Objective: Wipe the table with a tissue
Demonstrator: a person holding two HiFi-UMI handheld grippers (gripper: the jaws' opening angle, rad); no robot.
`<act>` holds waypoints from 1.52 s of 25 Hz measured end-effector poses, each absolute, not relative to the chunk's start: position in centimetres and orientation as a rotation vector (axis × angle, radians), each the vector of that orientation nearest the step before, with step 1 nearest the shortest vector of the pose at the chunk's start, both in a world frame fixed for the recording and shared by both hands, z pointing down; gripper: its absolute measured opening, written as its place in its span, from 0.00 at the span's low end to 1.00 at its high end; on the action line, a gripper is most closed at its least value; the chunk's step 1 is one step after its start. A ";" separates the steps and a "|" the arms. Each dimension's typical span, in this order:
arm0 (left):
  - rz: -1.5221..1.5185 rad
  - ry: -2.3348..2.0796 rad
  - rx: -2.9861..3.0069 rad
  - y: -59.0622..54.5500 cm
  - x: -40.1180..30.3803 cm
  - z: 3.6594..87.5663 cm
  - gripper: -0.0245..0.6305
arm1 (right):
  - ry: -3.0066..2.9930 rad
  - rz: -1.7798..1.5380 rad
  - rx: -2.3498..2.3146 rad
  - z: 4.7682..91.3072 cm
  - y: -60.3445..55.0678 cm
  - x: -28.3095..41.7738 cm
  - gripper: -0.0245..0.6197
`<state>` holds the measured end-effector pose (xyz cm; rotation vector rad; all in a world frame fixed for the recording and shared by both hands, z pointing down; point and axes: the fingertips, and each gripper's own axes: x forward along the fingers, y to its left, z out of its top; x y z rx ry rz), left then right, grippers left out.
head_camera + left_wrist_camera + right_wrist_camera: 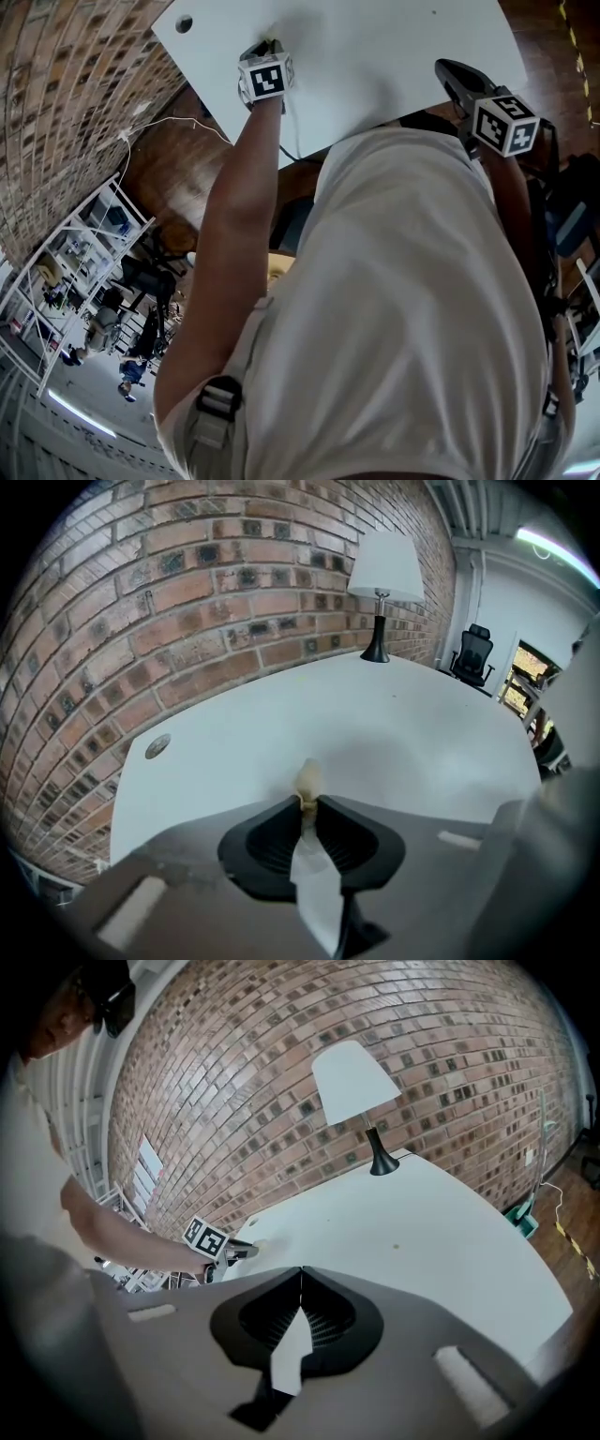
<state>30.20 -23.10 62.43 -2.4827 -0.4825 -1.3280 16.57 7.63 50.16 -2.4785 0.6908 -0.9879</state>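
Left gripper (307,803) pinches a crumpled tissue (307,782) over the white table (412,733), right gripper (300,1271) closed, empty, at the table's edge.

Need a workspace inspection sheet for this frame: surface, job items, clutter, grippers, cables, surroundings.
Surface: white table, bare except one small speck; grommet near a corner.
Job's things: tissue, a crumpled wad held down at the tabletop.
Clutter: lamp at the far end by the wall; nothing else seen.
Grippers: left gripper shut on tissue; right gripper shut, empty, by the table's near edge.
Cables: white cable over the floor beside the table.
Surroundings: brick wall, wood floor, chair, shelves.
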 end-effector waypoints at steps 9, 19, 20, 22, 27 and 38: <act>-1.345 -0.948 -2.550 -13.6 26.5 61.2 0.13 | 0.740 -0.977 -2.487 50.1 6.5 17.7 0.05; -1.317 -0.980 -2.851 -17.5 21.1 58.5 0.13 | 0.793 -0.959 -2.509 49.1 0.7 17.1 0.05; -1.310 -0.955 -2.864 -18.7 20.6 58.1 0.13 | 0.800 -0.961 -2.508 49.2 -0.1 16.9 0.05; -1.303 -0.922 -2.892 -20.0 19.4 57.9 0.13 | 0.806 -0.971 -2.510 49.5 -0.8 16.2 0.05; -1.300 -0.869 -2.946 -23.3 17.5 58.3 0.13 | 0.851 -0.961 -2.508 49.6 -3.9 15.4 0.05; -1.304 -0.841 -2.989 -22.6 17.0 59.1 0.13 | 0.853 -0.962 -2.519 49.7 -2.2 14.2 0.05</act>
